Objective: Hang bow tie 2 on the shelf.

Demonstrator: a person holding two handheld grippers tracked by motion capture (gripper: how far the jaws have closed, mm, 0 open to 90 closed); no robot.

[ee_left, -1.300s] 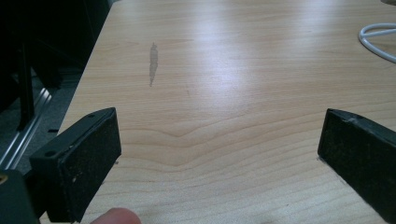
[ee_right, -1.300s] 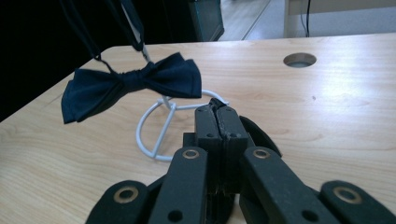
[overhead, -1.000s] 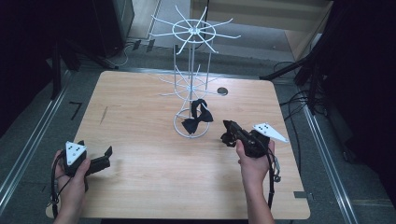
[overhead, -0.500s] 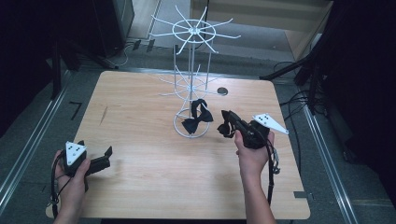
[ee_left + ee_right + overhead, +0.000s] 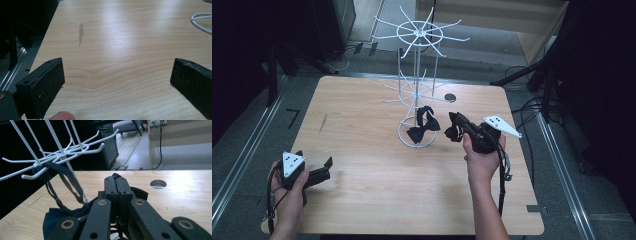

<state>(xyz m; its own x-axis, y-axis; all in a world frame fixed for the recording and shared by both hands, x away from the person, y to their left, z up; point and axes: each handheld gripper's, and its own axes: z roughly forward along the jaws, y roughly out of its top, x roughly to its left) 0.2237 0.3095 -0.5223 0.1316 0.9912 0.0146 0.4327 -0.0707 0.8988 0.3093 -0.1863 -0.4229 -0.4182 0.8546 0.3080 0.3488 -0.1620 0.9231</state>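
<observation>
High view: we see a dark bow tie [image 5: 424,125] hanging by its strap from a white wire rack [image 5: 417,90] on the desk [image 5: 362,150]. Our right claw [image 5: 453,131] is clamped shut beside it, perhaps pinching cloth; our left claw [image 5: 314,167] rests open. We judge it light and floppy, best held at the knot.

From where I stand there is nothing to read: no word, label, brand or number on anything. The grey plate [image 5: 501,125] on top of the right gripper [image 5: 455,127] bears a few small dark dots, and the plate [image 5: 292,161] on the left gripper [image 5: 328,167] does too, but they are dots, not writing.
</observation>
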